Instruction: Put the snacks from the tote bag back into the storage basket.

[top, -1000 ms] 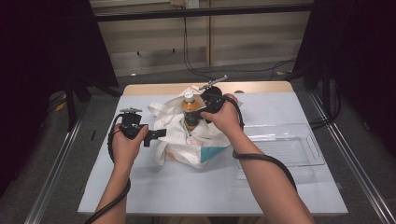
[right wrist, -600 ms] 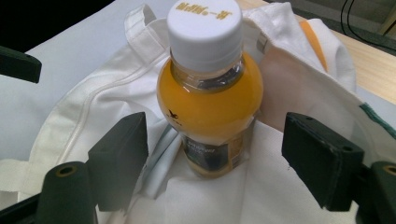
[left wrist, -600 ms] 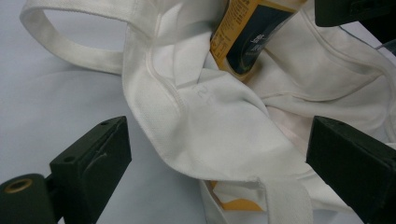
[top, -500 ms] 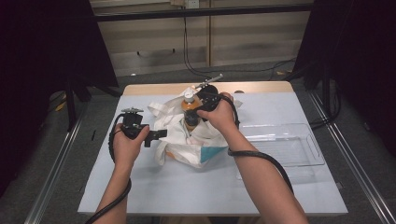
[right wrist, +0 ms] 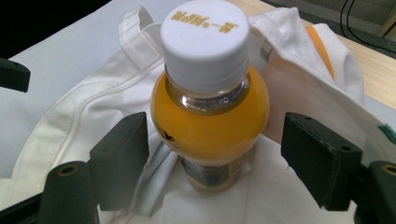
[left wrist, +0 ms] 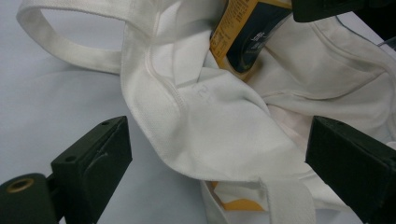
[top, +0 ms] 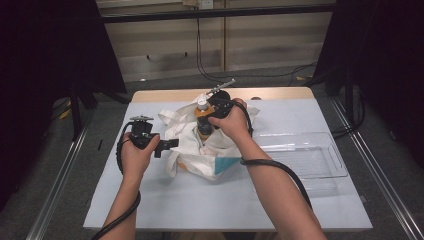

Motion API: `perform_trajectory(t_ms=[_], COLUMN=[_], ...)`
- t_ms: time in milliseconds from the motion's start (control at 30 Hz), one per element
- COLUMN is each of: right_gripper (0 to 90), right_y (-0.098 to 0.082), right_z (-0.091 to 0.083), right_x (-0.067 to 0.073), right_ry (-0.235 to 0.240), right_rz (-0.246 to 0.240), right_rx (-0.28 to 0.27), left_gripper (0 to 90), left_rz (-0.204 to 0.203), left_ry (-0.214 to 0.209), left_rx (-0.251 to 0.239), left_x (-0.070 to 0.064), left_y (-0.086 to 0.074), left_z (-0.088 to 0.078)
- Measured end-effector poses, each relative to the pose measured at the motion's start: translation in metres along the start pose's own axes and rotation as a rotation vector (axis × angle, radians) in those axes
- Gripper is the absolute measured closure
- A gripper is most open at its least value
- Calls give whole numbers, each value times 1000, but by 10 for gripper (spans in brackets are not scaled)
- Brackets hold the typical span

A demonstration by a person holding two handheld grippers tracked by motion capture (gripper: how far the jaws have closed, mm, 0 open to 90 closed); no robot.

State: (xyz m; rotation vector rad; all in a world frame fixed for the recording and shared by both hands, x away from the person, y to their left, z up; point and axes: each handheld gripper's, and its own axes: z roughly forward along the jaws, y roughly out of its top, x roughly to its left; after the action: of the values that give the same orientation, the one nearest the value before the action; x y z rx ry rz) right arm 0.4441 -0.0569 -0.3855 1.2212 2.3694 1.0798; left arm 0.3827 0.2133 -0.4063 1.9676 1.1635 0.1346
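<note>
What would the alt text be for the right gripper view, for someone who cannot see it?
A bottle of orange drink with a white cap stands upright in a white cloth bag, between the right gripper's two open black jaws, which flank it without touching. Pale table lies behind.

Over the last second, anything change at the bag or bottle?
Barely. The right gripper crept slightly toward the table's near left and keeps its jaws open around the orange bottle, pads not touching it. Nothing was gripped or let go. The left gripper stayed open at the white bag, and the clear tray did not move.
</note>
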Motion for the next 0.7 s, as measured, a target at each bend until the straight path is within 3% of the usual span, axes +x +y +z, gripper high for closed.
perform_trajectory(t_ms=[333, 700], right_gripper=[232, 239], right_y=[3, 3], right_z=[7, 15], right_x=[1, 2], right_ry=[23, 13], right_rz=[9, 13], right_rx=[-5, 12], left_gripper=[69, 71], left_rz=[10, 10], left_ry=[-2, -8], left_rx=[4, -1], left_x=[-1, -5], left_y=[1, 1], left_z=[1, 2])
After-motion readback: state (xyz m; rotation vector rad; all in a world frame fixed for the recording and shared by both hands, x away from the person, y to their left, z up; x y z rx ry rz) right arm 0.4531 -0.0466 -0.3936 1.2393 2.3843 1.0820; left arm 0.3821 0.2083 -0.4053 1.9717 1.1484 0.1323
